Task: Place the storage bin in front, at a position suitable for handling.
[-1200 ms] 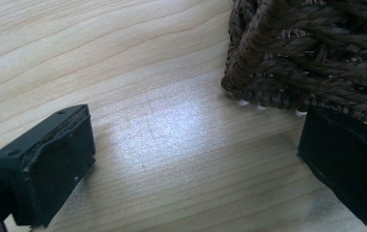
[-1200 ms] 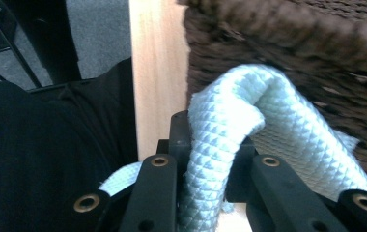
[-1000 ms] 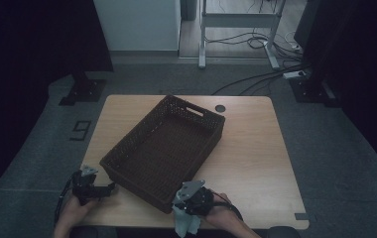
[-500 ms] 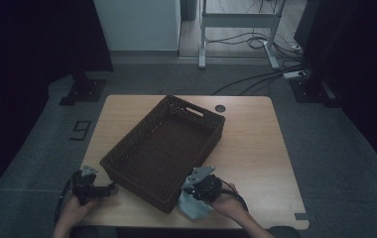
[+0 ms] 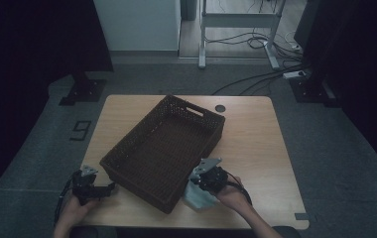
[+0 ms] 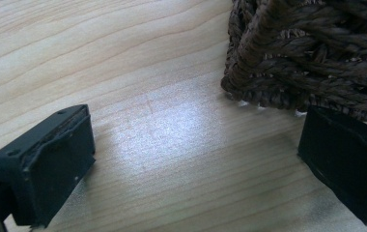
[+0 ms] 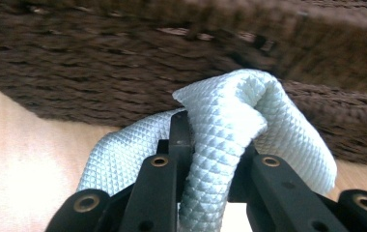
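A dark brown wicker basket (image 5: 137, 183) sits slantwise in the middle of the wooden table (image 5: 256, 144). My right gripper (image 5: 209, 176) is at the basket's near right wall, shut on a pale blue waffle-textured cloth (image 5: 196, 197) that hangs below it. In the right gripper view the cloth (image 7: 230, 125) bunches over the jaws of the gripper (image 7: 205, 140), close against the woven wall (image 7: 123, 63). My left gripper (image 5: 90, 184) rests by the basket's near left corner. Its jaws stand wide apart over bare wood in the left gripper view (image 6: 196, 164), with the basket corner (image 6: 307, 53) just ahead.
A small dark round hole (image 5: 219, 108) lies in the tabletop behind the basket. Bare wood stretches to the right of the basket. Beyond the table, cables (image 5: 256, 79) and stand legs (image 5: 236, 20) are on the grey floor.
My right gripper has carried the cloth away from the table's front edge, rightward and up against the basket's wall. The left gripper has stayed where it was.
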Demonstrator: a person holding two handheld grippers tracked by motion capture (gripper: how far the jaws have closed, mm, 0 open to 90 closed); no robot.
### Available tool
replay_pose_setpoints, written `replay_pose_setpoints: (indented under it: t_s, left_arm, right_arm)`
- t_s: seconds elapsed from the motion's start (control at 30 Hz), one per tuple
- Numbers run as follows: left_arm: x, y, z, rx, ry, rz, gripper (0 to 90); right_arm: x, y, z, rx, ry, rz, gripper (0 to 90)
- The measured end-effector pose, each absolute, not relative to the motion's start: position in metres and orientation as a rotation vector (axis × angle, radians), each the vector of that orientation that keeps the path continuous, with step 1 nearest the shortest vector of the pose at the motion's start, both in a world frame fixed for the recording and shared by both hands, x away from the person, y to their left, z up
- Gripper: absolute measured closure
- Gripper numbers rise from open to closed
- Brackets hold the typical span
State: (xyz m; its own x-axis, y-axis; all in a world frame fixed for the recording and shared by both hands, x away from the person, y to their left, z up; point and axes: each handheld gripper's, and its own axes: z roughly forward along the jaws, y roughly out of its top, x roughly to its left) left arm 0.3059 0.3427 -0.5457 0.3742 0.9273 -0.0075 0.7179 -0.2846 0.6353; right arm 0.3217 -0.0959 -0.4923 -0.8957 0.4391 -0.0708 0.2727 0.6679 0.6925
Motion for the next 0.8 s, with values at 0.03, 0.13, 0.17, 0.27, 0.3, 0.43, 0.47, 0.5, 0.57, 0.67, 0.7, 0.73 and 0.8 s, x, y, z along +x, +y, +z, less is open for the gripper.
replay_pose_setpoints:
  t_s: [0.03,0.13,0.17,0.27,0.3,0.43,0.47,0.5,0.57,0.67,0.7,0.73,0.8]
  left_arm:
    - [0.306,0.343,-0.546,2.089,1.413,0.497,0.0]
    - [0.306,0.343,-0.545,2.090,1.413,0.496,0.0]
    - [0.306,0.343,-0.545,2.090,1.413,0.496,0.0]
    - [0.306,0.343,-0.546,2.089,1.413,0.497,0.0]
    - [0.306,0.343,-0.546,2.089,1.413,0.498,0.0]
    - [0.306,0.343,-0.546,2.089,1.413,0.497,0.0]
    - [0.306,0.343,-0.546,2.089,1.413,0.497,0.0]
    - [0.306,0.343,-0.546,2.089,1.412,0.497,0.0]
    - [0.306,0.343,-0.546,2.089,1.412,0.498,0.0]
    - [0.306,0.343,-0.546,2.089,1.413,0.498,0.0]
    - [0.306,0.343,-0.546,2.089,1.412,0.497,0.0]
    - [0.306,0.343,-0.546,2.089,1.412,0.498,0.0]
    - [0.306,0.343,-0.546,2.089,1.412,0.498,0.0]
  right_arm:
    - [0.324,-0.098,-0.492,0.586,2.645,1.044,78.1]
    - [0.330,-0.102,-0.492,0.616,2.633,1.039,78.1]
    - [0.333,-0.104,-0.492,0.621,2.627,1.038,78.1]
    - [0.339,-0.108,-0.493,0.656,2.614,1.026,78.1]
    - [0.343,-0.110,-0.493,0.664,2.613,1.016,78.1]
    - [0.351,-0.115,-0.494,0.697,2.599,1.009,78.1]
    - [0.353,-0.116,-0.494,0.706,2.595,1.008,78.1]
    - [0.355,-0.117,-0.494,0.707,2.591,1.009,78.1]
    - [0.359,-0.119,-0.493,0.718,2.584,1.007,78.1]
    - [0.365,-0.121,-0.493,0.725,2.583,0.997,78.1]
    - [0.367,-0.122,-0.493,0.731,2.578,0.994,78.1]
    - [0.369,-0.123,-0.494,0.737,2.580,0.992,77.9]
    - [0.373,-0.124,-0.494,0.749,2.575,0.984,77.7]
